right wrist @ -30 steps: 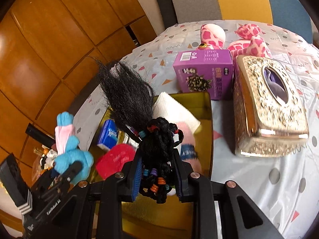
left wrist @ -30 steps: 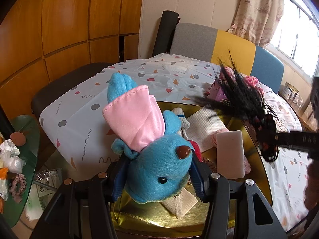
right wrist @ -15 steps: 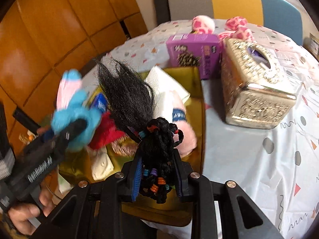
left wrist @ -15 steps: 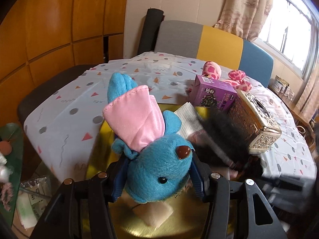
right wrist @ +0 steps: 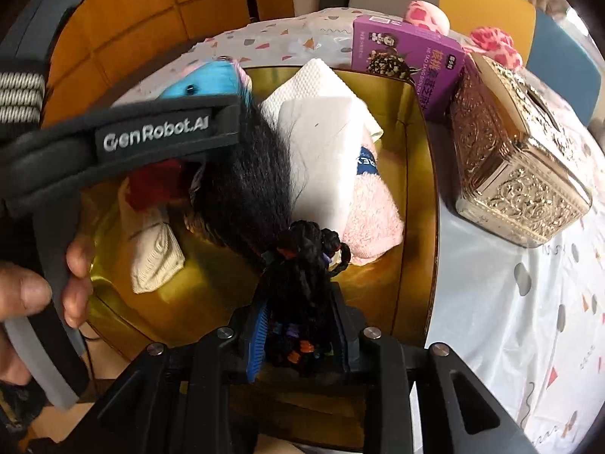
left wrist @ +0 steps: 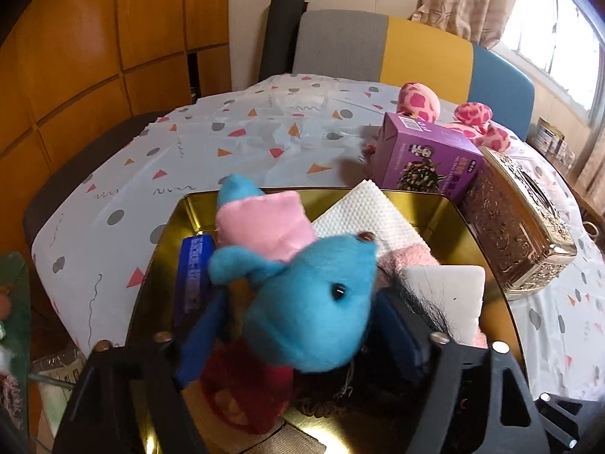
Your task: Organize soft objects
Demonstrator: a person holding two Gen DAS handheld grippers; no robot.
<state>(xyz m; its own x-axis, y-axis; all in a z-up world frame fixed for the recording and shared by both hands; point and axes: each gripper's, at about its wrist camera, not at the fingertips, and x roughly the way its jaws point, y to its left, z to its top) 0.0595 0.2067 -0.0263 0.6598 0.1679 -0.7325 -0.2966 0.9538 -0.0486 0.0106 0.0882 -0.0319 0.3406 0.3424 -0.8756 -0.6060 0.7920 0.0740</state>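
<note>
Over the near half of the gold tray point(left wrist: 487, 234), the left gripper point(left wrist: 302, 325) has just been spreading its jaws, and the blue plush toy point(left wrist: 314, 302) sits loose between them, tipping down so it can drop among the soft things already gathered there. The right gripper point(right wrist: 302, 336) stays narrow, pinching the black hair bundle point(right wrist: 302, 265) by its beaded end, the loose strands trailing onto the white cloth point(right wrist: 321, 140) and pink towel point(right wrist: 370, 219). The purple box point(left wrist: 427, 159) and ornate tissue box point(left wrist: 518, 227) stand outside the tray on the far right, judged as hard items left out.
</note>
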